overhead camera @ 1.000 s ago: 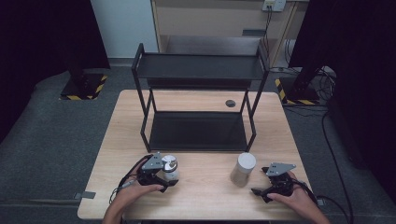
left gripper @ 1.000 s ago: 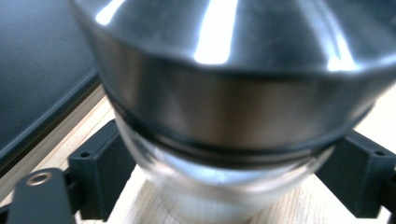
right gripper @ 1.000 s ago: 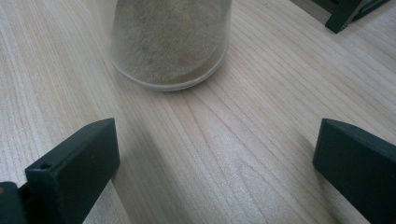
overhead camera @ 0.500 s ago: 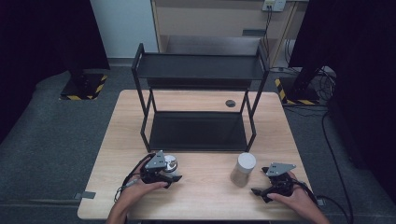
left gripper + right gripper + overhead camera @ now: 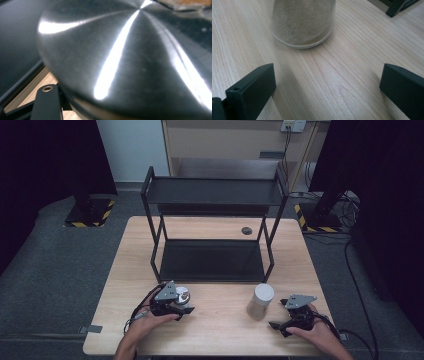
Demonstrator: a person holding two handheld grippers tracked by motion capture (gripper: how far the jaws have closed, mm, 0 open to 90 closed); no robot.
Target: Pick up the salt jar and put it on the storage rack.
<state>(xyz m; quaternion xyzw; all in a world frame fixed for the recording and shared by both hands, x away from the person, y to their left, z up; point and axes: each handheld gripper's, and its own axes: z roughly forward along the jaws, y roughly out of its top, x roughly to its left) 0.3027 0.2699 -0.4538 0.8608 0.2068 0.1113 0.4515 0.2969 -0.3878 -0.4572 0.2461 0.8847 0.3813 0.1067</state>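
The left gripper (image 5: 181, 307) has just closed its jaws on the tin (image 5: 182, 295), clamping its sides under the lid. Steel, rigid, likely slippery. The right gripper (image 5: 278, 326) stands wide, the jar (image 5: 261, 301) just ahead; glass, fragile, best taken mid-body.

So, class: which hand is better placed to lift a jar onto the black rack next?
Left. The left gripper has just closed its jaws on the metal-lidded jar; the right gripper is open, short of the white-lidded jar.
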